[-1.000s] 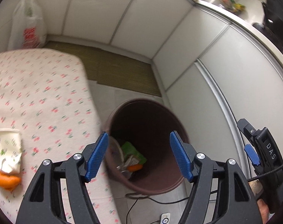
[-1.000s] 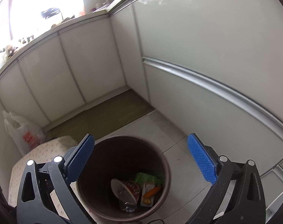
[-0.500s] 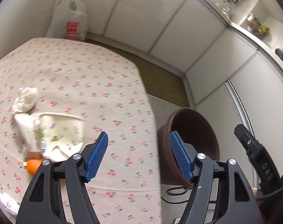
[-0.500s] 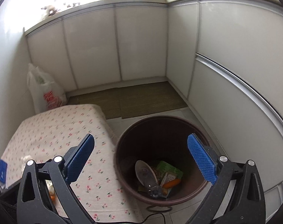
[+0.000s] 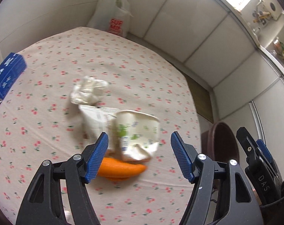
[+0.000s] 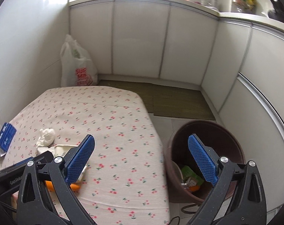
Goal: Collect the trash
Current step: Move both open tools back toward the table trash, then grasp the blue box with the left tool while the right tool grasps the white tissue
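Observation:
My left gripper (image 5: 140,155) is open and empty, just above a crushed white paper cup (image 5: 137,131) lying on its side on the cherry-print tablecloth (image 5: 48,131). An orange peel (image 5: 121,168) lies under the cup's near side. A white wrapper (image 5: 94,118) and a crumpled tissue (image 5: 88,91) lie behind it. My right gripper (image 6: 142,159) is open and empty, over the table's right edge beside the brown trash bin (image 6: 203,161), which holds a green packet and other trash. The tissue (image 6: 46,136) also shows in the right wrist view.
A blue box (image 5: 9,75) lies at the table's left edge. A white plastic bag (image 6: 76,67) stands on the floor behind the table. White cabinet panels (image 6: 138,43) enclose the corner. A cable lies on the floor by the bin.
Both grippers swung left, from over the bin to over the table. The left one now has the cup, peel and tissue in front of its open jaws. Both stayed open.

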Demonstrator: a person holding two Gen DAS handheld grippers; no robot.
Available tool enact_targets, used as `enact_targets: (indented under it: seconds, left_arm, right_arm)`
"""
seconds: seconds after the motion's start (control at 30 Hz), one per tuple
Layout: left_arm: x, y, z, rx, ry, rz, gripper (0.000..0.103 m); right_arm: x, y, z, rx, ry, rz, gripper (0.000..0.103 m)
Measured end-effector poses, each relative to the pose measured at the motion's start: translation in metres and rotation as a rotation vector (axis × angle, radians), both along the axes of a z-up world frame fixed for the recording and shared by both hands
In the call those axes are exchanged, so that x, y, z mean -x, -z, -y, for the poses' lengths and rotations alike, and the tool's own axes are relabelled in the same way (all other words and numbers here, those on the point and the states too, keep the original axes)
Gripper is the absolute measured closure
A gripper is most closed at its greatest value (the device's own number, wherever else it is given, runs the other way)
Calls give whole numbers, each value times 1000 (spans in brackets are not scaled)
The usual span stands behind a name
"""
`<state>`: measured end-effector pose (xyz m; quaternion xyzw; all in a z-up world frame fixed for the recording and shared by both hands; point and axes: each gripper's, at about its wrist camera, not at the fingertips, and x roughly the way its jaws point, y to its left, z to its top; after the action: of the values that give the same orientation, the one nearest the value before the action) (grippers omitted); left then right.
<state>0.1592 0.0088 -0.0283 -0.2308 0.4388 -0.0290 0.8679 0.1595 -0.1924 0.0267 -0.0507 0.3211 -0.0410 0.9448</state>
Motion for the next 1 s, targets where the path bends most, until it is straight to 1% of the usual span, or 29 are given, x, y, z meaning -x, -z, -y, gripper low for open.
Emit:
enact_targets:
  seconds: [0.27,0.4,0.6,0.73,0.8,0.93,1.0]
  left_arm:
    - [12,9,-60,-25,-97,-27,35]
    - [15,12,-92,-61,-137,-44,35]
    - [10,16,-145,-161,-185,-69,35]
    - [-1,23,-178,-224,-210,-118,35]
    - [-7,23,-190,-253,-219,-129,35]
    - [-28,18,-211,-362,-216,-148,35]
    - [-40,17,-221,-401,-212,-172,35]
  right_arm:
    - [-1,14,-66,44,-157,-34,7]
    - [0,17,-98,45,-240,-29,7]
    - [10,20,-144,95,-360,-20,7]
    - [14,24,-172,127,-429,-20,7]
    - [18,27,-185,142,-469,-18,7]
    - [24,35,-207,178,-552,-27,7]
    - [29,39,-214,204,-590,-34,7]
